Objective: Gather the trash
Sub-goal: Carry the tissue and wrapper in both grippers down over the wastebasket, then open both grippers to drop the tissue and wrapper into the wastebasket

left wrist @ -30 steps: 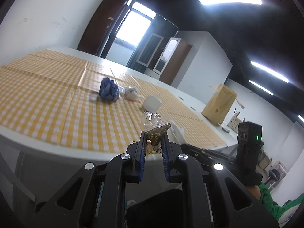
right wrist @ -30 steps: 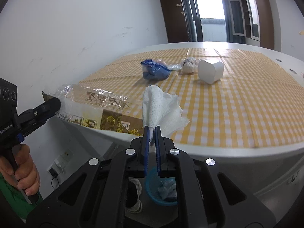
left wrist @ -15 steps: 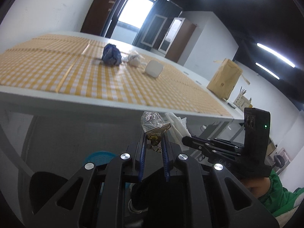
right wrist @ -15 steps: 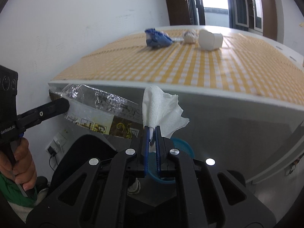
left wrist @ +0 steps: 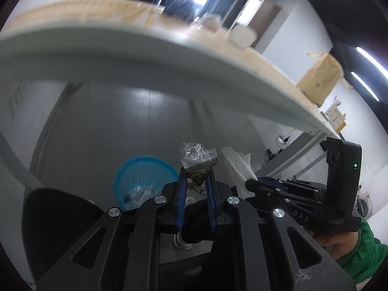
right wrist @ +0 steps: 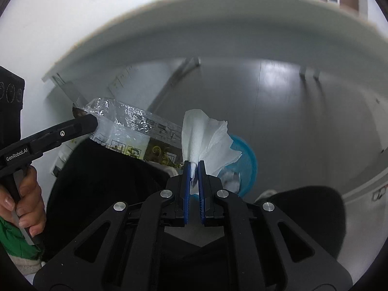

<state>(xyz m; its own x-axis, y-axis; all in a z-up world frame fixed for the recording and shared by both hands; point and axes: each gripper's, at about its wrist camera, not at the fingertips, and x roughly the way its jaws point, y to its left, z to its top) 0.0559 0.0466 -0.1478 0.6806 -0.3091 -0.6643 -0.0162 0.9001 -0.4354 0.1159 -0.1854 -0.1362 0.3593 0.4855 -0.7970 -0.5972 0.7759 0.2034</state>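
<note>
- Bin (left wrist: 145,177): blue, on the floor below the table (left wrist: 121,55); holds crumpled pale trash.
- Left gripper (left wrist: 196,184): clenched on a clear wrapper (left wrist: 197,161), just right of the bin.
- Right gripper (right wrist: 193,169): clenched on a white tissue (right wrist: 206,135), above the bin.

Beside the bright blue basket (right wrist: 249,160) on the glossy grey floor (right wrist: 303,101), the paper towel (right wrist: 206,138) is plain white and the wrapper (right wrist: 135,131) is clear, crinkled film over a dark brown panel printed with yellow-gold marks. Above the basket, the tabletop (left wrist: 121,55) has a pale grey edge topped by a blurred yellow-and-white cloth. Nearer than the basket, each gripper (right wrist: 193,167) is black with blue pads (left wrist: 181,194), and the sleeve (left wrist: 361,257) is green.
</note>
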